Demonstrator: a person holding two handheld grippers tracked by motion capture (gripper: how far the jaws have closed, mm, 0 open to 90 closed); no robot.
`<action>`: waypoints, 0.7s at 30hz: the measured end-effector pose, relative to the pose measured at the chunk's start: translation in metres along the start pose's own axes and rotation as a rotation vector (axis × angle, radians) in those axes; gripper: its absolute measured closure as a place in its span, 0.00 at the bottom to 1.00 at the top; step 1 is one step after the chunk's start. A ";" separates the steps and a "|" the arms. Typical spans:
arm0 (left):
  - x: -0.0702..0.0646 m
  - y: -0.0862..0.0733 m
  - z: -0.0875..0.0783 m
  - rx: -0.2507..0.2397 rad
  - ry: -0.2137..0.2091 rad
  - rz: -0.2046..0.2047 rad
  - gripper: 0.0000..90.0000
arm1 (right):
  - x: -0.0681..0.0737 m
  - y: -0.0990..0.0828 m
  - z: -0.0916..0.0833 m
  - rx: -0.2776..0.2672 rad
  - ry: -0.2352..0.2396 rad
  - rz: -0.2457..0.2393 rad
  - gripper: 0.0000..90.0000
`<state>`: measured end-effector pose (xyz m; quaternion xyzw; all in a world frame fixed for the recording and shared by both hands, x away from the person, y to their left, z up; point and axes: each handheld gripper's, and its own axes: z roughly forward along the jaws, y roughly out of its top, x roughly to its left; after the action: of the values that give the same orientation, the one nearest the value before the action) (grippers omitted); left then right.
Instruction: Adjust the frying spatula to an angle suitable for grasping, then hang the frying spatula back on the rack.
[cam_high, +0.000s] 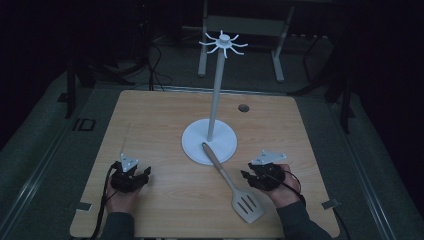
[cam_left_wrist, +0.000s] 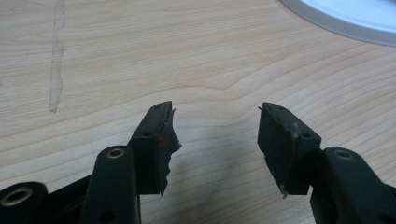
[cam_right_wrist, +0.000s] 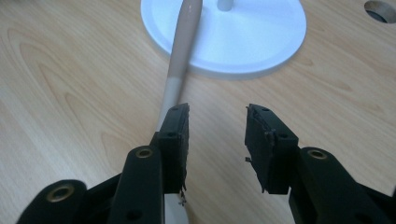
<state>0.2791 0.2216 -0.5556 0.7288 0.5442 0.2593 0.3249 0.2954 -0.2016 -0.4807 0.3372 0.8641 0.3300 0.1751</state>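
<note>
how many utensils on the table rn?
1. A slotted spatula lies between the two grippers, handle tip resting on the white hook stand's base, blade toward the near edge. None hang on the stand.

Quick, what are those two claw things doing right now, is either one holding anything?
Left gripper: open, holding nothing, bare table between its jaws.
Right gripper: open, holding nothing; the spatula handle lies beside its jaw.
</note>
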 end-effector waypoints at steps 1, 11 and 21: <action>0.000 0.000 0.000 0.002 0.004 -0.006 0.51 | -0.001 0.003 0.000 0.001 0.000 0.003 0.66; 0.003 -0.001 0.000 -0.004 0.008 -0.027 0.51 | -0.004 0.019 0.001 0.019 -0.010 0.052 0.62; 0.004 0.000 0.000 -0.006 0.010 -0.030 0.51 | -0.004 0.025 0.008 0.039 -0.009 0.063 0.60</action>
<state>0.2800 0.2253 -0.5558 0.7182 0.5558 0.2595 0.3285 0.3143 -0.1868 -0.4690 0.3688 0.8586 0.3171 0.1619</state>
